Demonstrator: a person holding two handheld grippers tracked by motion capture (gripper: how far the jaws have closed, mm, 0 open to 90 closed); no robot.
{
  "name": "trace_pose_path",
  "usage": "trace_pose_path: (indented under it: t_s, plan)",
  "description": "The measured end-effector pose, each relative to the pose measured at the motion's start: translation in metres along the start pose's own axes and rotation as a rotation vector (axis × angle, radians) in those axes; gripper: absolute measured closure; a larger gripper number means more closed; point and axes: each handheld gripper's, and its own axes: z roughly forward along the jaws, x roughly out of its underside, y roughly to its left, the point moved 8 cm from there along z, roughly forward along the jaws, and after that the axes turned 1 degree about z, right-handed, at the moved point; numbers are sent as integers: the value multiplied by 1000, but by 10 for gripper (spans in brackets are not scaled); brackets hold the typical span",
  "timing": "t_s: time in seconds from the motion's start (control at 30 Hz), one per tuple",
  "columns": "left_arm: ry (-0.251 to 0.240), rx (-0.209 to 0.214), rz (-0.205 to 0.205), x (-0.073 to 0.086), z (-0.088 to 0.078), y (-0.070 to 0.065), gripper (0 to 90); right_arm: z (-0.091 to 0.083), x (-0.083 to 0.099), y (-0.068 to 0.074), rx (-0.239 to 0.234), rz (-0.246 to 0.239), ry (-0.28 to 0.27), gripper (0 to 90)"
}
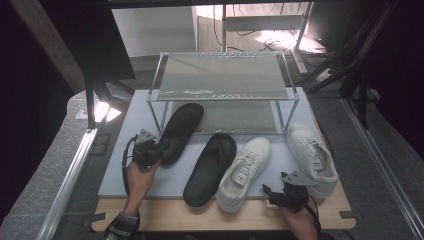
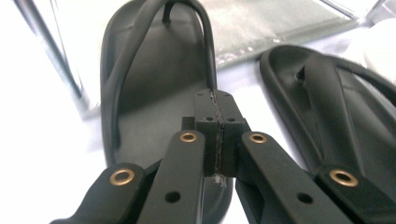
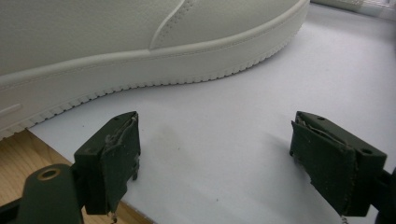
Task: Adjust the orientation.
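Two black flip-flops lie on the white mat (image 1: 125, 170): one (image 1: 181, 131) (image 2: 154, 93) with its toe under the rack, the other (image 1: 210, 167) (image 2: 336, 107) to its right. My left gripper (image 1: 161, 147) (image 2: 215, 100) hovers over the heel of the first one, its pads pressed together with nothing seen between them. Right of the flip-flops stand two white sneakers (image 1: 245, 172) (image 1: 312, 155). My right gripper (image 1: 267, 190) (image 3: 215, 154) rests open near the mat's front edge, beside the sole of a white sneaker (image 3: 140, 37), with only bare mat (image 3: 210, 116) between its jaws.
A two-level rack (image 1: 220, 75) with clear shelves and metal legs stands at the back of the mat; its lower shelf (image 2: 261, 23) lies just past the flip-flop's toe. The mat sits on a wooden board (image 1: 165, 212) (image 3: 18, 149).
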Motion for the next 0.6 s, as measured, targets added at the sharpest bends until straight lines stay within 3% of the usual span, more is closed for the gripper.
trace_pose_path:
  t_s: [0.17, 0.4, 0.6]
  plan:
    - [26, -9, 7, 23, -11, 2, 896, 0, 0, 0, 0, 0, 0, 162]
    - [53, -9, -16, 57, -22, 4, 898, 0, 0, 0, 0, 0, 0, 162]
    - [59, -3, -30, 72, -26, 3, 898, 0, 0, 0, 0, 0, 0, 162]
